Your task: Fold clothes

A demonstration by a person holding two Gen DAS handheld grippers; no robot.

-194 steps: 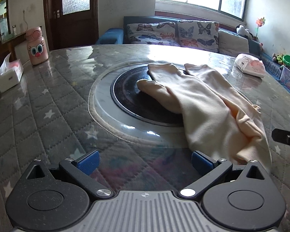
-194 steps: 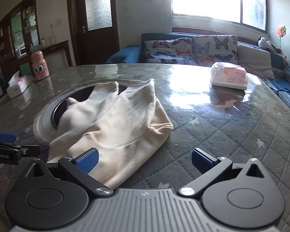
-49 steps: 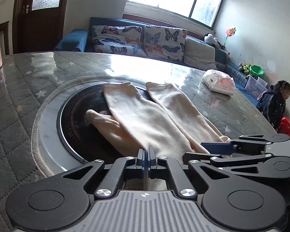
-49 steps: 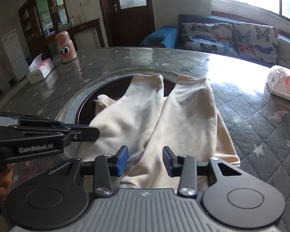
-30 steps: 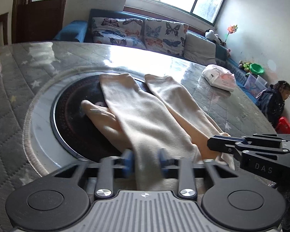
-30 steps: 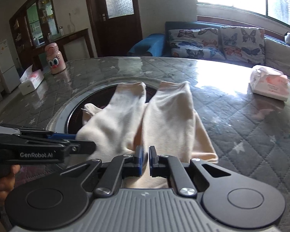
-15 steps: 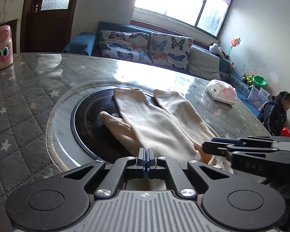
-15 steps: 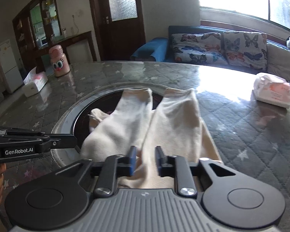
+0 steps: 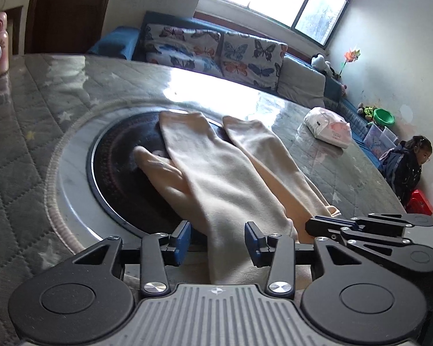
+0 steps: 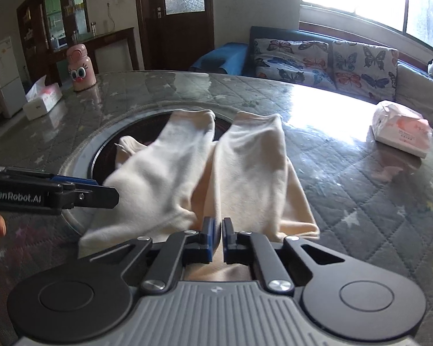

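Now your left gripper (image 9: 218,240) parted, blue pads astride cream knit garment (image 9: 225,178), gripping nothing; half a second ago clamped shut. Right gripper (image 10: 218,238) nearly closed on near hem fold; was wider. Garment lies with both tube ends toward far edge of grey quilted star-print tabletop (image 10: 375,201), over dark round centre inset (image 9: 115,170). Judgement: regrasp under way, hold passing to your right side.

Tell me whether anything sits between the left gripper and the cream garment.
Nothing visible does. The left gripper is open with the near end of the cream garment running straight up between its fingers. The right gripper, beside it, is nearly shut over the same near end of the cloth.
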